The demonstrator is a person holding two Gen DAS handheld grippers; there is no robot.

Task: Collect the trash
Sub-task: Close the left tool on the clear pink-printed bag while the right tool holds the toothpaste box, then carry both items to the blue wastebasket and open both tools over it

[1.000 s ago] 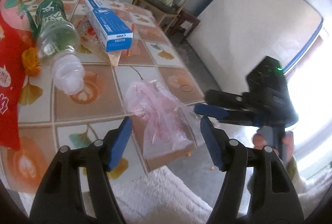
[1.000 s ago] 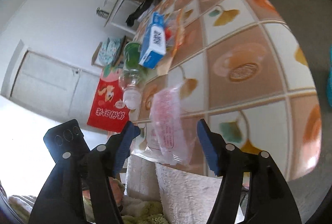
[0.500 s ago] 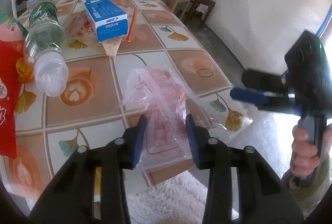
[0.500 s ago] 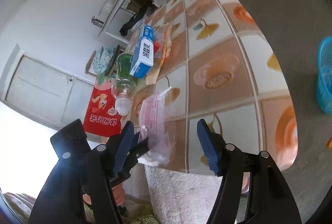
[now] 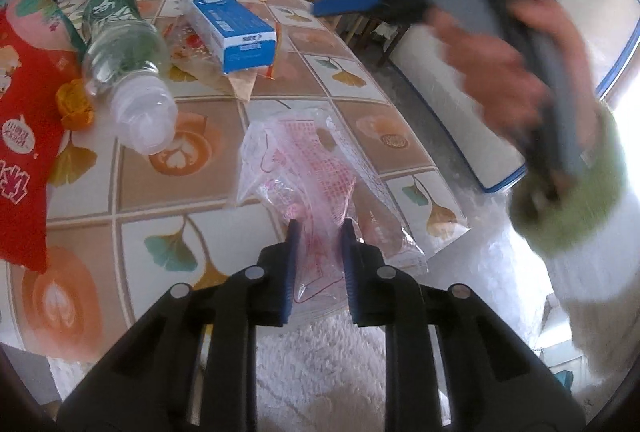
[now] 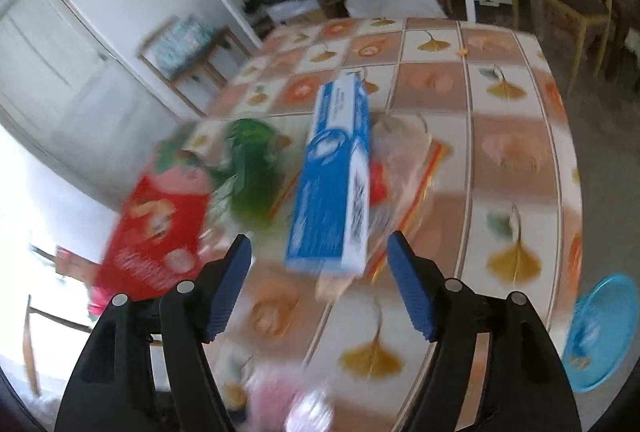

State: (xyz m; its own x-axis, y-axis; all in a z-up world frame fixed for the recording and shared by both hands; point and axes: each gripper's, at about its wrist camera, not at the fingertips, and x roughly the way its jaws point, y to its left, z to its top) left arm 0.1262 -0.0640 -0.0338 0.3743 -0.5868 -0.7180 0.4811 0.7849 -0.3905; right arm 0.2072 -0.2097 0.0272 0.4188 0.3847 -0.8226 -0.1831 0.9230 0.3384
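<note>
Table (image 5: 132, 192) first, since it carries everything: its patterned cloth runs right up to the near edge, and the clear plastic bag with pink print (image 5: 308, 168) lies at that edge, its near end hanging a little over the white fluffy cover below. Farther back sit the red snack packet (image 5: 20, 136), the empty bottle with the green label (image 5: 124, 68) lying on its side, and the blue-and-white box (image 6: 336, 184) resting on a crumpled wrapper. A blue basket (image 6: 600, 332) stands on the floor off the table's right side; I judge that is where the trash belongs.

My left gripper (image 5: 318, 252) is closing, the bag's near end between its blue pads, which look just about on the film. To do this well I should let the pads gather a bunched fold, not a single slippery layer, and lift only once it is pinched.

My right gripper (image 6: 318, 280) is opening, nothing between its fingers, above the box. I would line the pads across the box's narrow sides.
</note>
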